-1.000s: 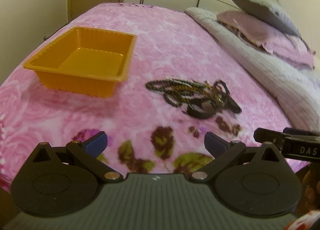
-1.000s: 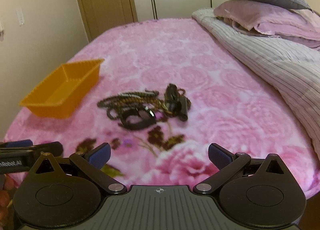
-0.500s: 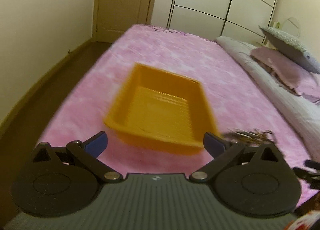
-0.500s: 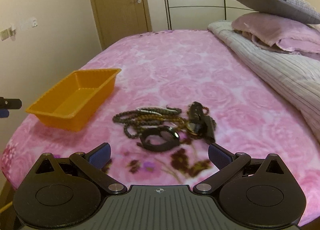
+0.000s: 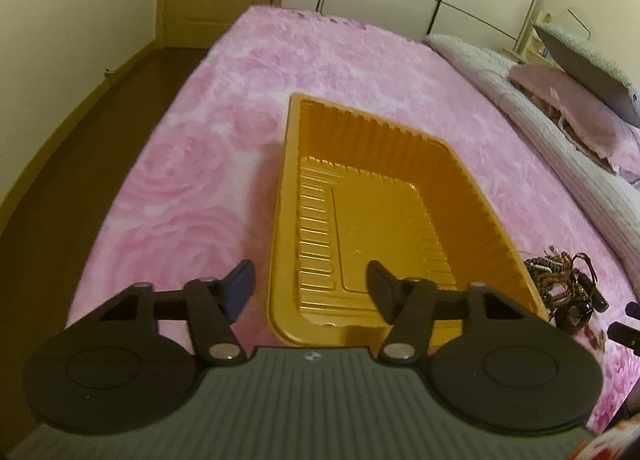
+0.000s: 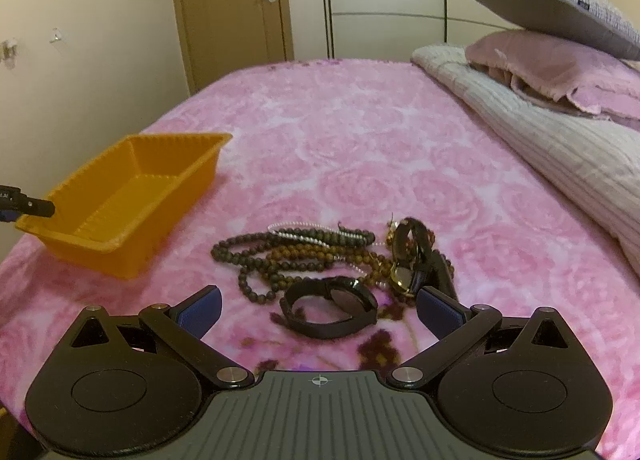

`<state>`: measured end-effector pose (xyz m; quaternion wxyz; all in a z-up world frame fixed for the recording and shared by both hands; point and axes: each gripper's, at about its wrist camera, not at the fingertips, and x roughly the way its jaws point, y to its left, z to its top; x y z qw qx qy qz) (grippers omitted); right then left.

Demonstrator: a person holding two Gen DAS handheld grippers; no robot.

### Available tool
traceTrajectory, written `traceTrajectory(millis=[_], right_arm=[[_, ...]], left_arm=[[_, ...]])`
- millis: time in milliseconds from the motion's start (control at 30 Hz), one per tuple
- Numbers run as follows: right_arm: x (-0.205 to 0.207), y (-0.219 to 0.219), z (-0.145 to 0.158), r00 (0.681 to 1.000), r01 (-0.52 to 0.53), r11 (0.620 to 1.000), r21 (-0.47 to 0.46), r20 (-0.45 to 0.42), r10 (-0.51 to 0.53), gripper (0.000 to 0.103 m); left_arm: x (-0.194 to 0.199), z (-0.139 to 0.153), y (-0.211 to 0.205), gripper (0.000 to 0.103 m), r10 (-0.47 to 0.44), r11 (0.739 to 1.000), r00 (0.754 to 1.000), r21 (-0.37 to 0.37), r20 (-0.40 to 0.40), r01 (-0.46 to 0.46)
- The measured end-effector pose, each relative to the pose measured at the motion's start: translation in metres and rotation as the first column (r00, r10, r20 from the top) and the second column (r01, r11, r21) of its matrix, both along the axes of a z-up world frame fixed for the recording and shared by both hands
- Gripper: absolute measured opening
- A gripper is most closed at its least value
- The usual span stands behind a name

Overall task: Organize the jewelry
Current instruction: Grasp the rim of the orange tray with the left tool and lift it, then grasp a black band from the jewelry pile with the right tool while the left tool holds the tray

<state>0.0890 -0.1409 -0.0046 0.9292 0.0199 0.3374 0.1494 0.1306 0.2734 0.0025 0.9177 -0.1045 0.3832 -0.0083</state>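
Observation:
An empty orange plastic tray (image 5: 384, 220) sits on the pink bed cover. My left gripper (image 5: 310, 288) straddles the tray's near left wall, one finger outside and one inside. Its jaws are closing, and a gap still shows beside the wall. In the right wrist view one of its fingertips (image 6: 36, 207) hovers at the tray (image 6: 132, 196) rim. A jewelry pile (image 6: 320, 256) of dark bead necklaces, a black band (image 6: 332, 312) and a gold-faced watch (image 6: 408, 260) lies right of the tray. My right gripper (image 6: 318, 304) stands open just in front of the black band, holding nothing.
The jewelry pile (image 5: 560, 280) lies right of the tray near the bed's front edge. A striped grey blanket (image 6: 560, 140) and stacked pillows (image 6: 560, 40) fill the right side. The bed's left edge drops to a dark floor (image 5: 80, 180). A door and wardrobe stand behind.
My left gripper swung left from facing the jewelry to the orange tray, and its jaws narrowed around the tray's wall. My right gripper moved closer to the jewelry pile.

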Motion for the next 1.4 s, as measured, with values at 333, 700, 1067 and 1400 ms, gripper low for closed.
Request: traceTrajectory(millis=[333,700,1067,1400], right_arm=[[0.011,0.005,-0.014,0.999,-0.009,1.0,0.012,-0.033,0.01,0.103],[0.01,-0.008,-0.015,0.999,0.019,0.999,0.034,-0.041,-0.018,0.103],[0.003,-0.022,-0.013,0.999,0.0,0.998,0.067,-0.04,0.003,0.102],[0.013,-0.012,-0.024,0.987,-0.158,0.984,-0.08,0.017,0.16,0.084]], left_arm=[[0.016,-0.014,0.0,0.035,-0.007,1.0,0.998,-0.017,-0.063,0.006],[0.015,-0.009,-0.016,0.01,0.015,0.997,0.996,0.081,-0.088,-0.008],[-0.008,0.026,-0.07,0.003,-0.011,0.938,0.999,0.346,-0.041,0.024],[-0.017,0.036,-0.115,0.003,-0.029,0.835,0.998,0.547,-0.056,0.055]])
